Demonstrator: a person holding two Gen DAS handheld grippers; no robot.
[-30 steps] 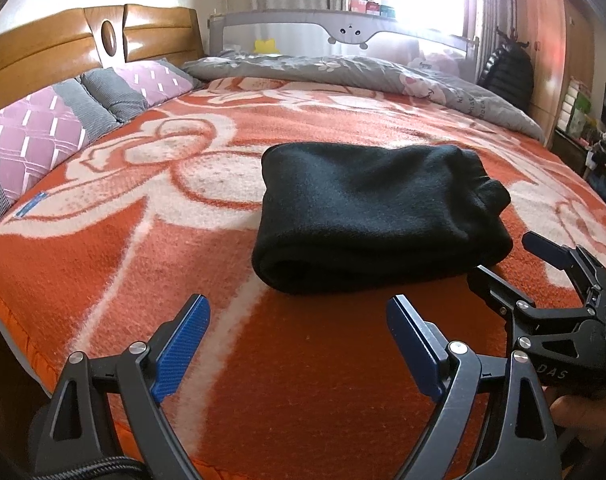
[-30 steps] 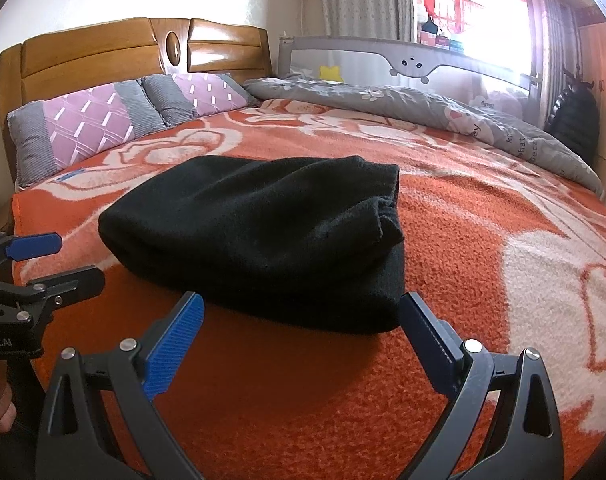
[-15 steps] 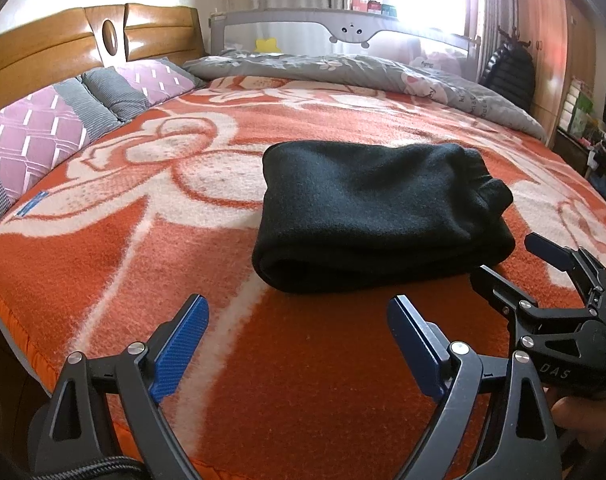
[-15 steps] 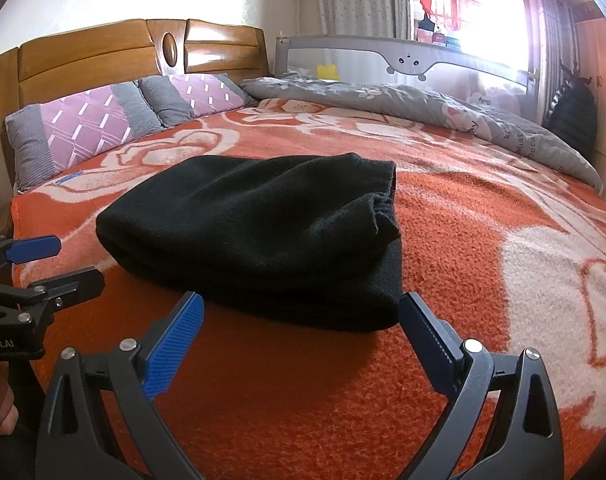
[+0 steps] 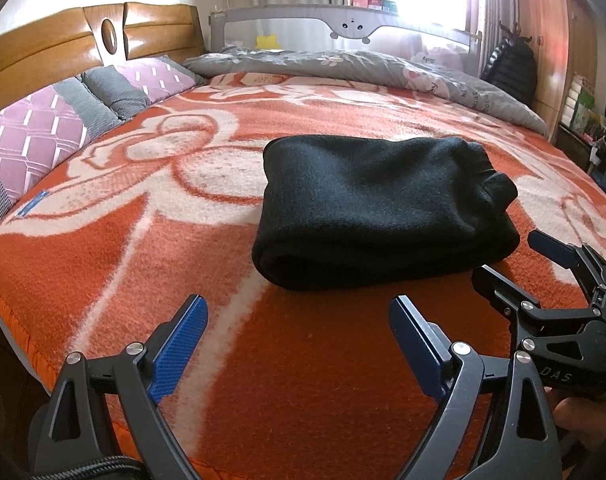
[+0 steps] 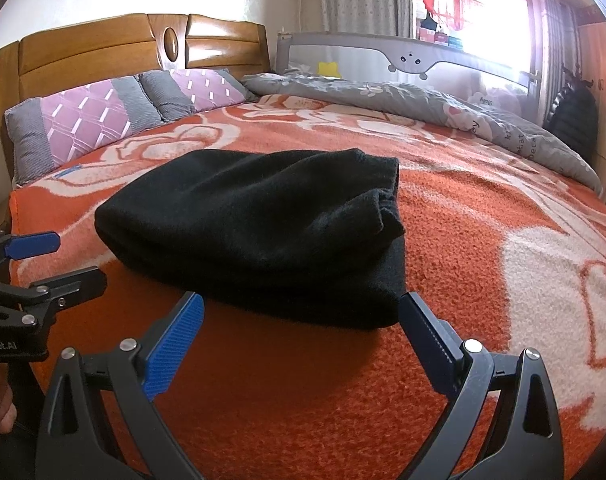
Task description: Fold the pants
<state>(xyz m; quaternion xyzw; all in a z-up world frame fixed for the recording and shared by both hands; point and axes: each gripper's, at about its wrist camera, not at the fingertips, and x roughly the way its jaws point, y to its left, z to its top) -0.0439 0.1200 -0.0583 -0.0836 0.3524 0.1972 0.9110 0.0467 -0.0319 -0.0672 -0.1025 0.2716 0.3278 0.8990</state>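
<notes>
Almost nothing moved since earlier frame: both my claws, left claw (image 5: 299, 344) and right claw (image 6: 303, 342), stay wide open, empty. Pants (image 5: 379, 212) folded compact at frame centre on bed (image 5: 103, 288); task seems finished.

I see the pants (image 5: 375, 208) as matt black fleecy cloth lying on a fuzzy, coarse orange-and-cream blanket (image 5: 303, 368), my grippers' fingers (image 5: 179, 346) faced with ribbed blue plastic on matt black frames, and behind them a glossy varnished wooden headboard (image 6: 103, 50).
</notes>
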